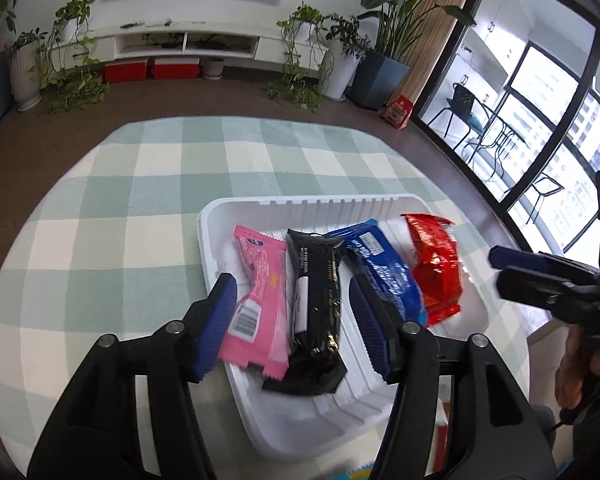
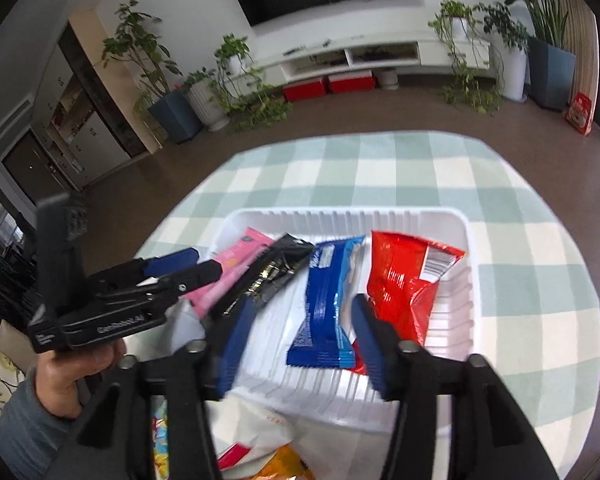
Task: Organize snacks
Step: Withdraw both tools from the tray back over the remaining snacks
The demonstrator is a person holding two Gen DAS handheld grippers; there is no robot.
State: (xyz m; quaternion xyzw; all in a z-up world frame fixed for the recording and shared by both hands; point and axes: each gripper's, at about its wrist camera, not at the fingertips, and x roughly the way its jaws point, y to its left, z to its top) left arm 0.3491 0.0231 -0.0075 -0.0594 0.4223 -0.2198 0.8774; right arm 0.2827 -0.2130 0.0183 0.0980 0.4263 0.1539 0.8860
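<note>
A white ribbed tray [image 1: 300,204] [image 2: 452,312] sits on a green-and-white checked cloth. In it lie a pink packet [image 1: 260,292] [image 2: 236,258], a black packet [image 1: 318,300] [image 2: 278,266], a blue packet [image 1: 384,264] [image 2: 324,304] and a red packet [image 1: 436,264] [image 2: 400,284], side by side. My left gripper [image 1: 292,320] [image 2: 184,264] is open and empty, hovering over the pink and black packets. My right gripper [image 2: 300,340] [image 1: 500,266] is open and empty, over the blue packet near the tray's front edge.
The checked cloth [image 1: 140,208] covers a round table. More snack bags [image 2: 268,456] lie in front of the tray. A brown floor, potted plants [image 1: 72,40], a white TV unit [image 1: 188,40] and large windows [image 1: 540,120] surround the table.
</note>
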